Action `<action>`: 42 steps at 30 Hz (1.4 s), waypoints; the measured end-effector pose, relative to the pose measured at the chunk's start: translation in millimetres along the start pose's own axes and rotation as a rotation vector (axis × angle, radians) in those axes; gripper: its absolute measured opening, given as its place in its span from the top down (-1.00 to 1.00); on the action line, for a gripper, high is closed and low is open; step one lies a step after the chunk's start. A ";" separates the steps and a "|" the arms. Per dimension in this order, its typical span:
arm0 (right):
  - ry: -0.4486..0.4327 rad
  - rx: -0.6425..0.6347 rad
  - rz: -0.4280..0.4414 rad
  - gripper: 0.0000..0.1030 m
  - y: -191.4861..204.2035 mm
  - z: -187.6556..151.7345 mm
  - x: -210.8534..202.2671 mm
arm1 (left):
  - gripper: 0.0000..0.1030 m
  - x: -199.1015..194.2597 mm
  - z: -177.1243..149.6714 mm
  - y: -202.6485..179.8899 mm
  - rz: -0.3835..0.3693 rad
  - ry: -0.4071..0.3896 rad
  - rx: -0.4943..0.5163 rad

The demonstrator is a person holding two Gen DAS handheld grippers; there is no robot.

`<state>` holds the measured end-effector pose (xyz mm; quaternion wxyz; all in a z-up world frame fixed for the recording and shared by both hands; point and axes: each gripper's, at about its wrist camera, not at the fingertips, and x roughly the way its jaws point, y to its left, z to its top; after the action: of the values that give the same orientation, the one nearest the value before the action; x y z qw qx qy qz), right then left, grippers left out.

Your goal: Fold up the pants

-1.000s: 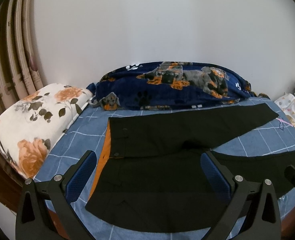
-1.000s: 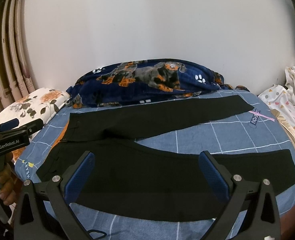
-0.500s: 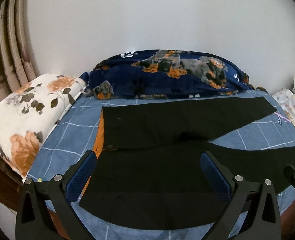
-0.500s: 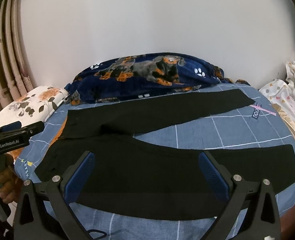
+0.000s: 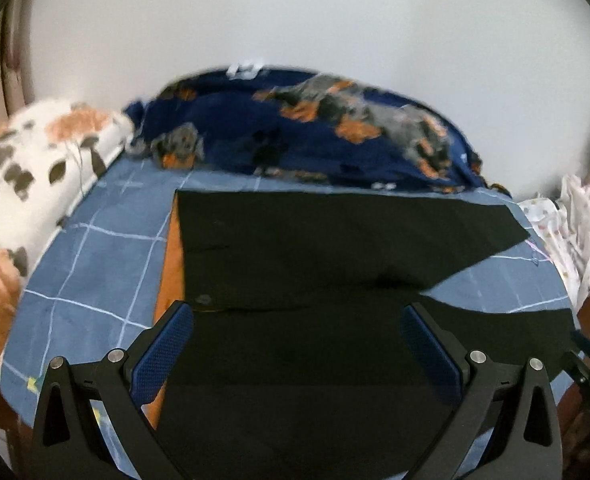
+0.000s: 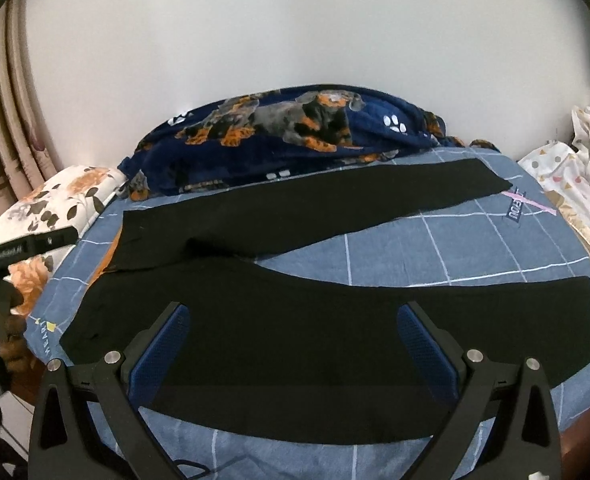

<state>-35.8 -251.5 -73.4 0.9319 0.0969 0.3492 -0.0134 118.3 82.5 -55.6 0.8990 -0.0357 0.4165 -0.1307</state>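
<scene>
So the pair of black fabric pants (image 6: 335,320) is laid flat across the blue bedsheet with the white grid lines (image 6: 475,248), waistband toward the floral pillow (image 6: 51,204), and the two legs are splayed in a V toward the right side. No fold looks to have been made yet, so this is judged to be the very start: lining up for the first grab.

The left gripper (image 5: 295,344) is held over the waist and seat area with its blue-padded fingers spread wide, nothing pinched. Same story for the right gripper (image 6: 295,340), which is hung over the near leg with fingers spread, nothing held. An orange lining (image 5: 171,264) can be seen at the waistband edge in the left view, which is a bit motion-blurred.

Next, one leg probably needs to be brought over onto the other, so the waist and hem of a single leg would have to be caught. The thin cloth could easily be grabbed together with the sheet. A navy dog-print blanket (image 6: 295,136) is bunched just behind the far leg.
</scene>
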 end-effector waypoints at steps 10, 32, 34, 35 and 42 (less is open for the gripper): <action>0.090 0.053 -0.020 -1.00 -15.6 6.8 48.5 | -0.74 112.3 65.7 122.0 -0.016 0.123 0.011; 0.165 0.055 -0.002 -1.00 -18.9 23.5 94.6 | 0.81 189.7 102.4 133.6 -0.022 0.123 0.067; 0.160 0.092 0.066 -1.00 -21.9 33.5 96.1 | 0.82 164.9 99.2 123.4 -0.031 0.053 0.072; 0.157 0.112 0.096 -1.00 -23.4 38.7 97.4 | 0.82 154.7 97.9 117.8 -0.041 0.027 0.076; 0.180 0.437 0.414 -1.00 -56.0 97.3 142.6 | 0.82 61.0 62.9 73.1 -0.144 -0.138 0.137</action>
<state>129.8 -318.8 -104.5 0.8373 0.3646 0.3922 0.1104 218.8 133.9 -72.5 0.9141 -0.0129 0.3401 -0.2202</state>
